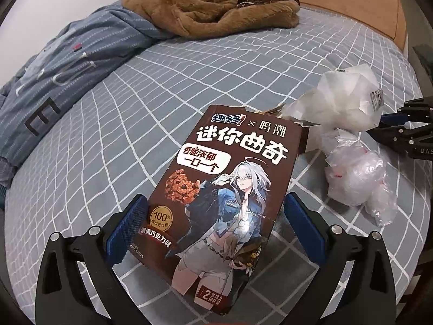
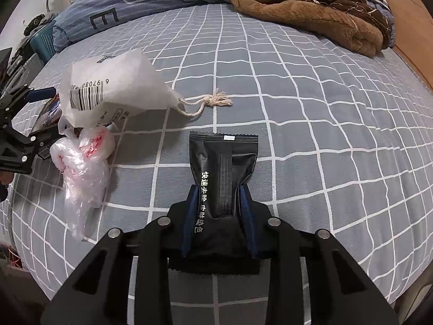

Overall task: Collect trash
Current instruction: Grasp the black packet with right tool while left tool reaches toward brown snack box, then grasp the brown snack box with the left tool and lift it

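A brown cookie box point(image 1: 230, 189) with a cartoon figure on it sits between the blue pads of my left gripper point(image 1: 216, 197), which is shut on its two long edges; the box is tilted a little above the bed. In the right wrist view, my right gripper point(image 2: 219, 187) is shut on a black sachet point(image 2: 223, 159) with white writing, pinching its lower half so the packet narrows between the pads. A white drawstring bag point(image 2: 113, 89) with a barcode and a crumpled clear plastic bag point(image 2: 84, 168) lie on the bed between the two grippers.
The bed is covered by a grey sheet with a white grid point(image 2: 311, 135). A brown fleece blanket point(image 1: 216, 2) is heaped at the far side, with a blue striped duvet point(image 1: 54, 67) to the left of it. A wooden bed edge point(image 1: 379, 0) runs along the far right.
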Demonstrator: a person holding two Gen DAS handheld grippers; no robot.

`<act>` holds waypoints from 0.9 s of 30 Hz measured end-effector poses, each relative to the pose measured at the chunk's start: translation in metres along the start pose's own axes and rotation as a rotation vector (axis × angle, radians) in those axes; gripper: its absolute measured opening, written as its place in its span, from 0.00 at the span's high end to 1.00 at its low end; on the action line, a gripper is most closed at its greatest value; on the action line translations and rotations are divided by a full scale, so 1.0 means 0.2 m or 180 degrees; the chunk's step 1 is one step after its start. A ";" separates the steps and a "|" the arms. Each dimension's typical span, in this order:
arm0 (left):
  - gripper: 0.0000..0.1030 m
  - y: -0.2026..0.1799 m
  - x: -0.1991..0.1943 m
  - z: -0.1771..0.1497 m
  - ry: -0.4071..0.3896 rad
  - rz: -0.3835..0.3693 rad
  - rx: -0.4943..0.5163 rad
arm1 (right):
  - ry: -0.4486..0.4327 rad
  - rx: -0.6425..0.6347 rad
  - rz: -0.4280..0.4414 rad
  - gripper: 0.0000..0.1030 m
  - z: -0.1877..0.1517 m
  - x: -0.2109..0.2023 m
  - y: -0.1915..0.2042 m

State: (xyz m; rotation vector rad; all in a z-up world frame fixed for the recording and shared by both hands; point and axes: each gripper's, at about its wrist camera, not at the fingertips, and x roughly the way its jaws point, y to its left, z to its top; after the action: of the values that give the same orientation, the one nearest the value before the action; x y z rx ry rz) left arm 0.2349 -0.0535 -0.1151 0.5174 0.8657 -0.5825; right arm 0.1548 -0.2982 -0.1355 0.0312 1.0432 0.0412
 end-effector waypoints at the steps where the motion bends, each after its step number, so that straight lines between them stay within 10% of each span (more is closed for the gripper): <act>1: 0.05 0.01 0.00 0.00 -0.0015 -0.0009 -0.0029 | -0.0001 -0.0009 -0.0001 0.71 0.00 0.00 0.00; 27: 0.21 -0.01 0.00 0.05 -0.0133 0.0161 -0.0436 | 0.0016 -0.0018 0.0043 0.71 0.00 0.00 0.01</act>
State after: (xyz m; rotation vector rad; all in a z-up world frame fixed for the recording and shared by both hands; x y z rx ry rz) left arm 0.2385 -0.0619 -0.1091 0.4003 0.8439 -0.4826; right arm 0.1553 -0.2964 -0.1356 0.0330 1.0478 0.0564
